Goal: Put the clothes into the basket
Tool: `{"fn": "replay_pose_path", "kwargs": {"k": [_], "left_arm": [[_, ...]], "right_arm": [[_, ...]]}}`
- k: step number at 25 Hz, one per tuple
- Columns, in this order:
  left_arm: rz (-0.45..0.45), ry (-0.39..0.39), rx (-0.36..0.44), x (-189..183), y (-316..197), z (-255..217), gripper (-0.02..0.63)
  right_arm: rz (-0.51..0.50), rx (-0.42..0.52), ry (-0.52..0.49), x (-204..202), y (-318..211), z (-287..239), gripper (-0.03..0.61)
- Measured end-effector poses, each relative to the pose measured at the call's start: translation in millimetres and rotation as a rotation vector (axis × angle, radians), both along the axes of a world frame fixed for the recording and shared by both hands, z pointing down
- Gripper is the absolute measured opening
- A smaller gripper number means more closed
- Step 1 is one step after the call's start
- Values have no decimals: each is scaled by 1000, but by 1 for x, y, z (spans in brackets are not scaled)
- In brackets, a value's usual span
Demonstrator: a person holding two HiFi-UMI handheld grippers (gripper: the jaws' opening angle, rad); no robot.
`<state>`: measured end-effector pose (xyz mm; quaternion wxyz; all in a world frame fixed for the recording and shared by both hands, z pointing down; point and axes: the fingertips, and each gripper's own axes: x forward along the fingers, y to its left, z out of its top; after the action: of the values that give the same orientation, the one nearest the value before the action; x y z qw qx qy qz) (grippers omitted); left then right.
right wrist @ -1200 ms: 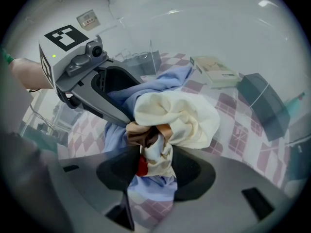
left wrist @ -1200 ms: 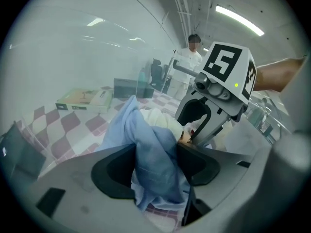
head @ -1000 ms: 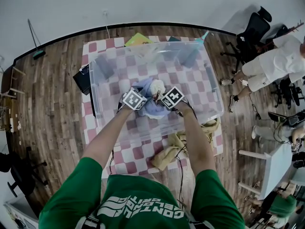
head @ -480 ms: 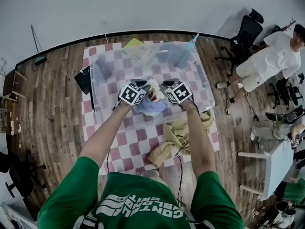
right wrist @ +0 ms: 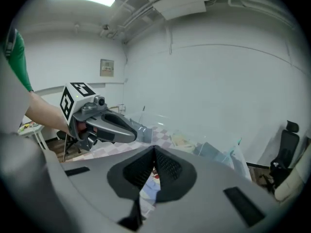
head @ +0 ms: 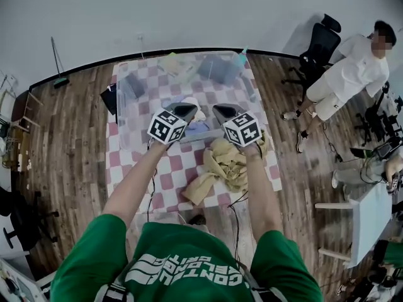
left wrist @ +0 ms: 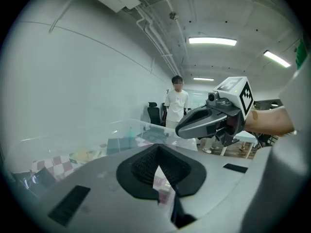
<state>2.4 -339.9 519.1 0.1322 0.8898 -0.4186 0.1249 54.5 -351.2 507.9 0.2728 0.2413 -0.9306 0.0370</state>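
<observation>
Overhead, my left gripper [head: 187, 110] and right gripper [head: 221, 111], jaws just pinched together on nothing, hovered clear of basket [head: 124, 103] rim; blue garment [head: 200, 129] lay inside, tan garment [head: 224, 162] waited outside on table [head: 179, 182].

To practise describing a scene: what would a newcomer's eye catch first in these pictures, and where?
The left gripper and right gripper hang side by side over the clear plastic bin, tongs just closed on nothing. A beige cloth lies crumpled on the checkered table outside it, by the right gripper.
</observation>
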Motion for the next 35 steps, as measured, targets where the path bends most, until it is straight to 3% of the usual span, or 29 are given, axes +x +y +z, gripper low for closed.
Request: {"fn": "replay_pose_path", "kwargs": {"k": [8, 16, 24, 35], "left_arm": [[-5, 67, 64, 64, 79, -30, 3], [9, 101, 74, 112, 139, -20, 3], [10, 115, 67, 131, 168, -10, 2], [26, 93, 65, 145, 182, 7, 2]], "right_arm": [[44, 22, -119, 77, 83, -24, 8], [105, 13, -187, 135, 146, -11, 8], [148, -39, -198, 167, 188, 16, 9], [199, -54, -185, 202, 204, 33, 9]]}}
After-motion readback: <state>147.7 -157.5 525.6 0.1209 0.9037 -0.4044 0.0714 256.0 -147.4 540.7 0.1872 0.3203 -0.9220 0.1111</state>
